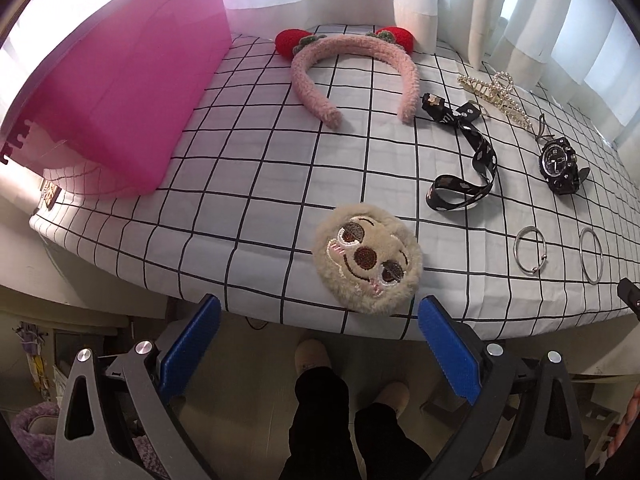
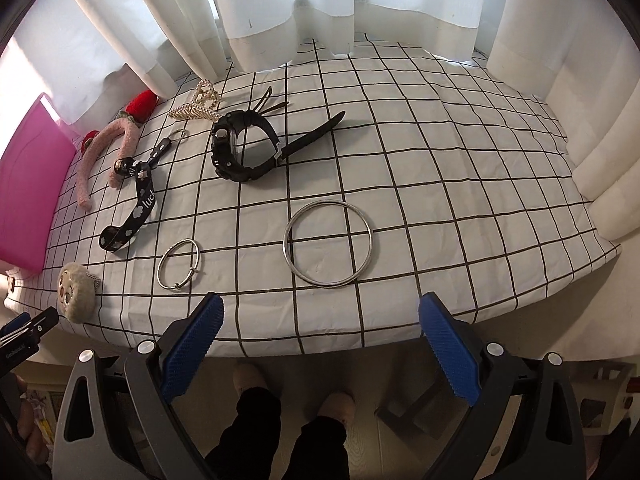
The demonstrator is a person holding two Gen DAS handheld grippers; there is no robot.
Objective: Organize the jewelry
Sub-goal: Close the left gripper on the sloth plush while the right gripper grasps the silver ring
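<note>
On the checked tablecloth lie a pink fluffy headband (image 1: 352, 76) with red strawberry ears, a black lanyard (image 1: 466, 156), a pearl hair claw (image 1: 494, 94), a black watch (image 1: 560, 164), two silver bangles (image 1: 531, 249) (image 1: 591, 255) and a furry round plush face (image 1: 368, 258). My left gripper (image 1: 320, 316) is open and empty, just short of the table edge, in front of the plush. My right gripper (image 2: 320, 316) is open too, at the table edge in front of the larger bangle (image 2: 328, 244); the smaller bangle (image 2: 179, 265) and the watch (image 2: 244, 152) lie beyond.
A translucent pink box (image 1: 112, 108) stands at the table's left side. White curtains (image 2: 280, 12) hang along the back edge. Below the table edge I see the person's dark trouser legs and slippers (image 1: 312, 356) on the floor.
</note>
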